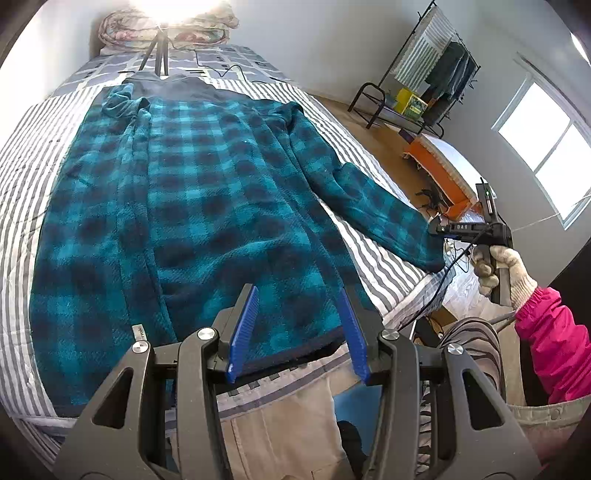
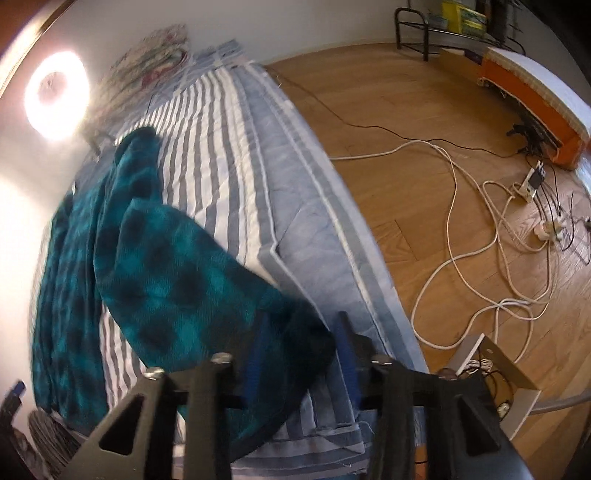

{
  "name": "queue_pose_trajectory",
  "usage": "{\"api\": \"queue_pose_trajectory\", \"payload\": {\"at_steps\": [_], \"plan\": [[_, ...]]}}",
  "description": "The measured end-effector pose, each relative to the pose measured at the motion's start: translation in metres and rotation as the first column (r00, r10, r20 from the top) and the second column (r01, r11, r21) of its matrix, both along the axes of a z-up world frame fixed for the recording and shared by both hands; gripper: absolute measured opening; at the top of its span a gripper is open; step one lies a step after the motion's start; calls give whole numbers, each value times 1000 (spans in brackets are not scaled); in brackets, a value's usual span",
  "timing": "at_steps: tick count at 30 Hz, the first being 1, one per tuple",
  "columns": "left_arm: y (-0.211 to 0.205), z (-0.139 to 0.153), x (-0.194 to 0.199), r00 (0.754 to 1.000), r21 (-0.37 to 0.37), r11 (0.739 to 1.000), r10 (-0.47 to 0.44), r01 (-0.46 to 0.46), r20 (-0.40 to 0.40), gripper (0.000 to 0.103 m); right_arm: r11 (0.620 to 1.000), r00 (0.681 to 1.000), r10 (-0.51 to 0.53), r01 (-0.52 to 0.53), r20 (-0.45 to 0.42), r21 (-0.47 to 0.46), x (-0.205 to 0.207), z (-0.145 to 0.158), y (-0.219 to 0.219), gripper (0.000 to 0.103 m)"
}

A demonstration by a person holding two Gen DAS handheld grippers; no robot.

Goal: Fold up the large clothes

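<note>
My left gripper hangs over the near hem of the teal plaid fleece jacket, its blue fingers spread apart with nothing between them. The jacket lies flat along the bed, collar toward the far end, on a quilt of grey and white stripes. One sleeve stretches out to the bed's right edge, and there my right gripper sits with the cuff bunched between its fingers, pinching the fleece; the view from that wrist is blurred, so how firmly I cannot tell. My gloved right hand, in a pink sleeve, grips the handle.

At the head of the bed a tripod stands under a bright ring light, with a folded floral quilt behind it. Beside the bed is a wooden floor strewn with white cables and power strips. Farther off stand an orange bench, a black clothes rack with hanging garments, and a window.
</note>
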State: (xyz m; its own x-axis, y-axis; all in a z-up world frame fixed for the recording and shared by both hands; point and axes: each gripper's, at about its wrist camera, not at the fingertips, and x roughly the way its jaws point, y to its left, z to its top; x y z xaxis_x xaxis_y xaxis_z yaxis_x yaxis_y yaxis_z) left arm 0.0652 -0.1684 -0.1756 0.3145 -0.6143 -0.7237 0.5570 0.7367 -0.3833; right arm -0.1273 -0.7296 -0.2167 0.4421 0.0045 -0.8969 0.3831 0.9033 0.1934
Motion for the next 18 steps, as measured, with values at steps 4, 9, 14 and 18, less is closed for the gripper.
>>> {"api": "queue_pose_trajectory", "payload": {"at_steps": [4,9,14,18], "plan": [[4,-1,2,1000,-8,1000,8,-8,-5,46,999,999,24,-23,24,-49,-5,15,15,9],[8,0,3,1000,-20,1000,15,-15,-7,46,986,997,69,-62,39,-152,-14,44,44,8],[9,0,2,1000,-33,999,12,-12,-8,46,981,983,138,-118,123,-157,-26,84,81,8],[11,-1,2,1000,-52,999,11,-12,-23,46,978,962,194,-174,191,-114,-30,110,108,8]]}}
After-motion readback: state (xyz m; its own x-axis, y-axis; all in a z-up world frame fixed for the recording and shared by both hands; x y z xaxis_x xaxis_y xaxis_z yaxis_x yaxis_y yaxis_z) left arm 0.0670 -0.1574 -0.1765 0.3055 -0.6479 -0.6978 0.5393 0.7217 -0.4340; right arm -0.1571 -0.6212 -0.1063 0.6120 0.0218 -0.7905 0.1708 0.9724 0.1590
